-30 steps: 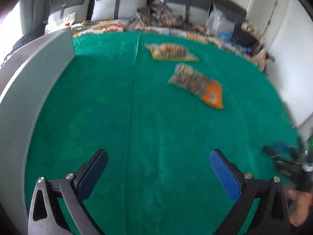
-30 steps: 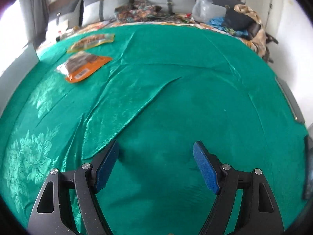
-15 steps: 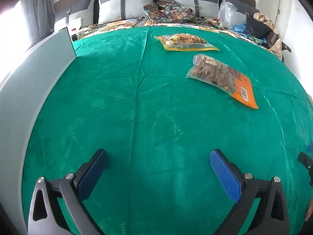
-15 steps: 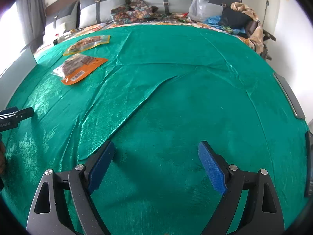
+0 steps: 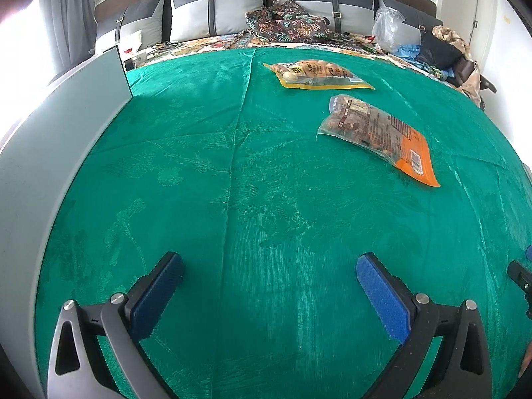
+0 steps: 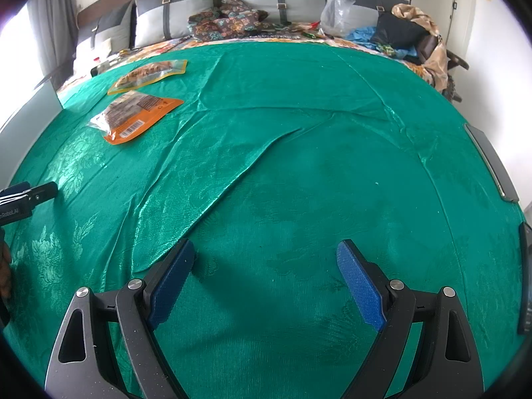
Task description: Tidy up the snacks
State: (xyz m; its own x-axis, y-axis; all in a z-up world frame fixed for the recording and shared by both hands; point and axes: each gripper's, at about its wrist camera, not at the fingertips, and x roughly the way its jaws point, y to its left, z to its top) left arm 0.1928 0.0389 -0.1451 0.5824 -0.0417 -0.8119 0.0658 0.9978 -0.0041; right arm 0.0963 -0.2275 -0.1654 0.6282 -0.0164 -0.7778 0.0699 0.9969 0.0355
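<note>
- Since a second ago your left gripper [image 5: 269, 286] has dipped toward the green cloth [image 5: 232, 173], and both packets now sit lower and sharper in its view; your right gripper [image 6: 262, 276] has kept its place while its jaws have just been opening, with nothing between them.
- Left wrist view: your left jaws stand wide apart over bare cloth, holding nothing.
- The yellow packet [image 5: 316, 74] lies flat at the far side of the cloth, right of the centre crease.
- The orange packet [image 5: 379, 134] lies just nearer than it and slightly to the right, close beside it but not touching, barcode end toward you.
- A grey panel [image 5: 50, 153] stands along the cloth's left edge.
- Pillows [image 5: 216, 10] and a plastic bag [image 5: 387, 31] sit beyond the cloth.
- The tip of your right gripper shows at the right edge.
- Right wrist view: your right jaws are spread wide and empty above a wrinkled stretch of cloth.
- Both packets lie far off at the upper left, the orange one [image 6: 136, 116] nearer than the yellow one [image 6: 149, 73].
- Your left gripper's tip [image 6: 30, 194] pokes in at the left edge, well short of the packets.
</note>
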